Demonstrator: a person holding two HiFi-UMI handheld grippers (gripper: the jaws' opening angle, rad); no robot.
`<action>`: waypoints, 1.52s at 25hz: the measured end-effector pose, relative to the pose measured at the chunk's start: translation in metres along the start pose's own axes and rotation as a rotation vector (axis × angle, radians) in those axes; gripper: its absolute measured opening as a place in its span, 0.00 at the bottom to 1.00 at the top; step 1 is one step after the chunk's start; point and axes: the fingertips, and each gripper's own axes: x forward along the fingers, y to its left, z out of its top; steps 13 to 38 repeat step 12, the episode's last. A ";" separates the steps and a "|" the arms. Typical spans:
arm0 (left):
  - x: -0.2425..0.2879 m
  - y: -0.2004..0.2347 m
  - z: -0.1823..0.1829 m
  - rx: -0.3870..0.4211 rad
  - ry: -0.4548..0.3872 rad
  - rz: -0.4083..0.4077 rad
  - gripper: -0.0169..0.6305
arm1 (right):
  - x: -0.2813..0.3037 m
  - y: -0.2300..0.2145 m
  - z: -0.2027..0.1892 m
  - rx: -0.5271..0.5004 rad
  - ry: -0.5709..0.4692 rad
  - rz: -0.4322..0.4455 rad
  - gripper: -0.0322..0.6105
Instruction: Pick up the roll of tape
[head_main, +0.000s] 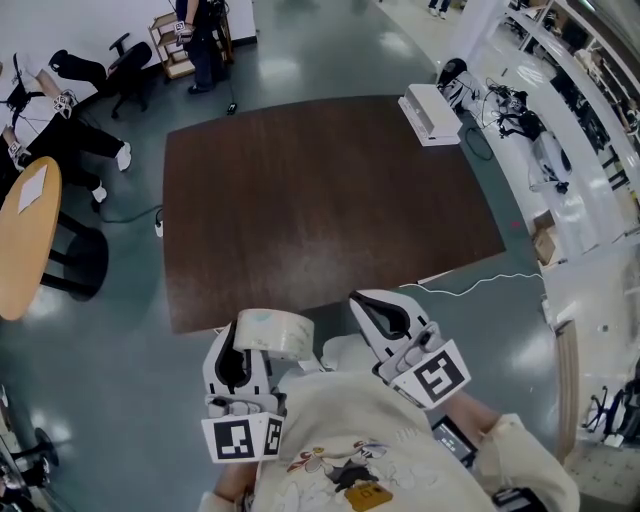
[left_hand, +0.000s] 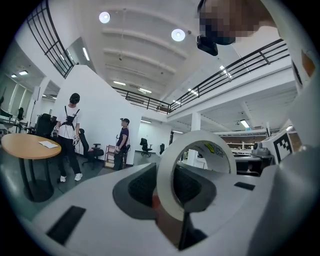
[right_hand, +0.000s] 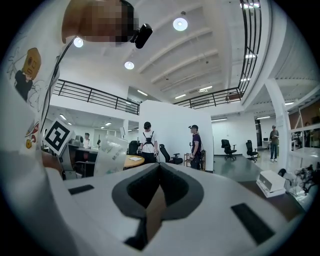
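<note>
Between the jaws of the left gripper stands the tape, clamped low on its ring, the rest rising above them. Its hole faces sideways, axis running jaw to jaw. Just beside, the right gripper is closed and empty, near the table.

One tape roll; two grippers, left and right; two tables, dark and round; one white box — two standing people.
</note>
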 end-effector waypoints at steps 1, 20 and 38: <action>0.000 0.001 -0.001 0.000 0.003 -0.003 0.16 | 0.001 0.001 0.000 -0.002 0.004 0.000 0.06; -0.002 0.011 -0.004 -0.026 0.015 -0.002 0.16 | 0.010 0.002 -0.006 -0.002 0.043 0.001 0.06; -0.002 0.011 -0.004 -0.026 0.015 -0.002 0.16 | 0.010 0.002 -0.006 -0.002 0.043 0.001 0.06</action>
